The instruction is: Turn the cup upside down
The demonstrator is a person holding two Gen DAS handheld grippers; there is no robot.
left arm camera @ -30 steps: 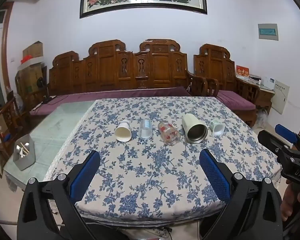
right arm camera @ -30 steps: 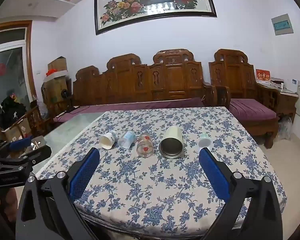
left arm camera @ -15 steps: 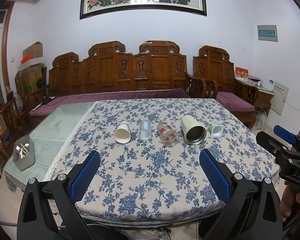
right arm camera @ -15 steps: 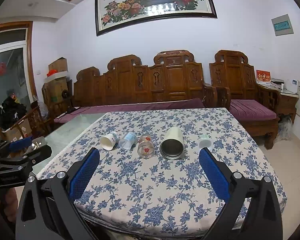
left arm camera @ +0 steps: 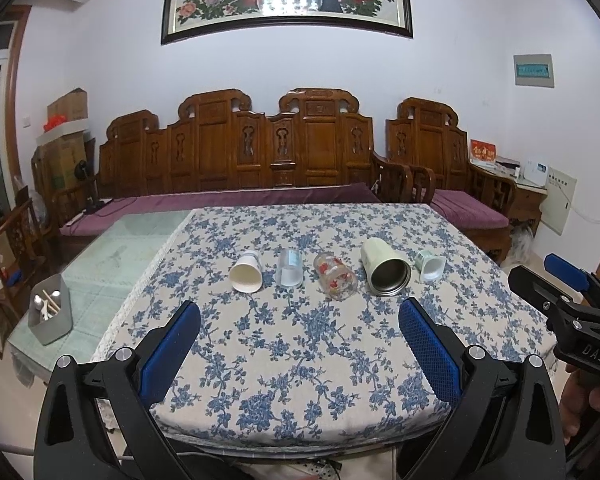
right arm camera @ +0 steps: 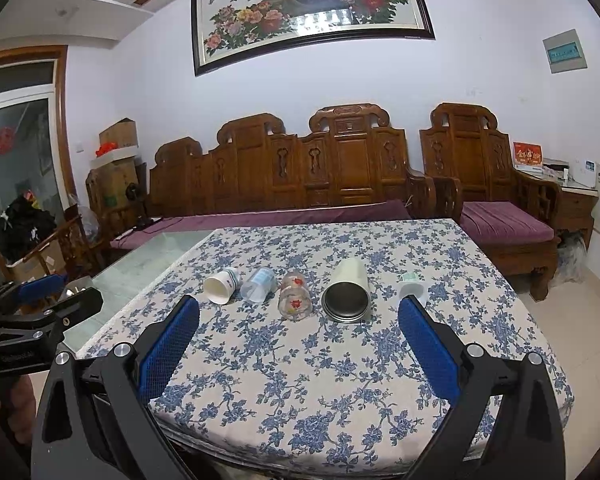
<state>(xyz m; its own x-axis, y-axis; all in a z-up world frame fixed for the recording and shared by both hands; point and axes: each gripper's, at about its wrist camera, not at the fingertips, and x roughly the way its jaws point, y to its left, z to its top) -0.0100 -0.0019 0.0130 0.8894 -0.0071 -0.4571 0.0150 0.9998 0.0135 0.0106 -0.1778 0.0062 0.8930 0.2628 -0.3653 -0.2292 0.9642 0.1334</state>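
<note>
Five cups are lying on their sides in a row on the flowery tablecloth [left arm camera: 300, 360]: a white paper cup [left arm camera: 246, 274], a clear cup [left arm camera: 289, 269], a red-spotted glass [left arm camera: 335, 277], a big metal cup [left arm camera: 385, 273] and a small green cup [left arm camera: 429, 265]. They are sitting at 12 o'clock from both tongs. The left gripper [left arm camera: 299, 314] and right gripper [right arm camera: 298, 306] are both staying wide apart, holding nothing.

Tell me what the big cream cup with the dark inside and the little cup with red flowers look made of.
The big cream cup looks like painted or coated steel: matte pale outside, grey metallic sheen inside its mouth. The small red-flowered cup seems to be clear glass, though clear plastic is possible: the tablecloth pattern shows through its wall, with glossy highlights. Both lie on their sides.
</note>
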